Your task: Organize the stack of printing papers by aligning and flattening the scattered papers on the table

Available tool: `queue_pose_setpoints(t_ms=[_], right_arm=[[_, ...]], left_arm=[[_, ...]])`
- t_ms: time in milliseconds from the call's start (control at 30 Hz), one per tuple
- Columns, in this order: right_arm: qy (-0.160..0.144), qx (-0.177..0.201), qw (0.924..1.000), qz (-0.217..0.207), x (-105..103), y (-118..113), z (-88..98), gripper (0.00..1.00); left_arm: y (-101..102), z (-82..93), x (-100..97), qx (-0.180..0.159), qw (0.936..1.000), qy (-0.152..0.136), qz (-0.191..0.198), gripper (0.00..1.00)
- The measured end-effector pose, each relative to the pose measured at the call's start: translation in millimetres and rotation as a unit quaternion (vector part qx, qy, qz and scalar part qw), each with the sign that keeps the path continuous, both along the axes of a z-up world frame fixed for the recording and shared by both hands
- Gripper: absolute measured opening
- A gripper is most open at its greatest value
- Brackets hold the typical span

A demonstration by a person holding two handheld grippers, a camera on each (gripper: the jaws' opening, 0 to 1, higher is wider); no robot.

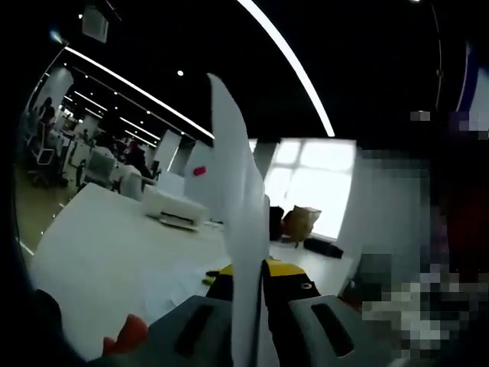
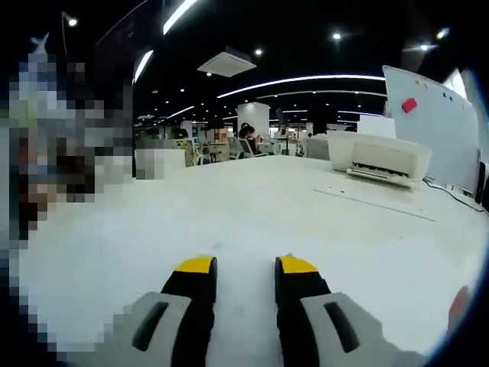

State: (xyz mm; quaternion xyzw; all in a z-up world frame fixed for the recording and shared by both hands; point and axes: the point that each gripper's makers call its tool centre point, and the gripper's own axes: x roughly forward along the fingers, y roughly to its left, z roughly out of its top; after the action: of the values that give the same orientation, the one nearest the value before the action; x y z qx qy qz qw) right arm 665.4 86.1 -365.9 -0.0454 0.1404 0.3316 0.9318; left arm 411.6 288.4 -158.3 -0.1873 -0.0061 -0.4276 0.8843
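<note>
1. While the left gripper view looks along its own jaws, the left hand-held gripper (image 1: 248,279) is clamped on a sheet of white paper (image 1: 238,222), the yellow-tipped jaws pressed against either face of it.
2. The paper stands on edge, rising from between the jaws and tapering to a narrow top; it is seen almost edge-on, so its flat face cannot be made out.
3. Beyond the paper lies the white counter (image 1: 107,245), and on it, just past the sheet's left edge, sits a white printer (image 1: 174,208).
4. Further back from the printer stands a whiteboard (image 1: 200,177) with a red mark on it, and to the paper's other side a bright window (image 1: 317,180) with a brown box (image 1: 300,223) and dark bags below it.
5. In the right gripper view, the right hand-held gripper (image 2: 244,269) hangs low over the counter (image 2: 229,214) with its jaws parted by a narrow gap and nothing between them.
6. From that gripper, the printer (image 2: 386,159) sits at the far right of the counter, with a flat sheet (image 2: 374,200) lying on the counter just in front of it.
7. The whiteboard (image 2: 432,122) stands right behind the printer, and office chairs and desks lie well beyond the counter's far edge.
</note>
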Motion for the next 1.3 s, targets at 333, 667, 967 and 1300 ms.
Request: queue_pose_setpoints(t_ms=[333,667,967,1300], right_arm=[[-0.001,-0.013,0.9999,-0.007,-2.2,-2.4,-0.3,0.29],[-0.041,-0.058,0.9975,0.005,-1.3,-5.3,6.5,0.49],[-0.057,-0.078,0.9945,0.041,-9.6,5.2,16.0,0.82],[0.026,-0.064,0.9973,0.027,-0.2,-2.2,0.3,0.90]], left_arm=[[-0.1,2.2,-2.7,-0.002,1.0000,-0.005,-0.002,0.06],[4.4,2.0,-2.6,-0.008,0.9999,-0.008,0.002,0.06],[9.9,13.0,-2.4,-0.009,0.9998,-0.020,0.001,0.06],[18.8,26.9,-2.6,-0.016,0.9993,-0.035,-0.004,0.06]])
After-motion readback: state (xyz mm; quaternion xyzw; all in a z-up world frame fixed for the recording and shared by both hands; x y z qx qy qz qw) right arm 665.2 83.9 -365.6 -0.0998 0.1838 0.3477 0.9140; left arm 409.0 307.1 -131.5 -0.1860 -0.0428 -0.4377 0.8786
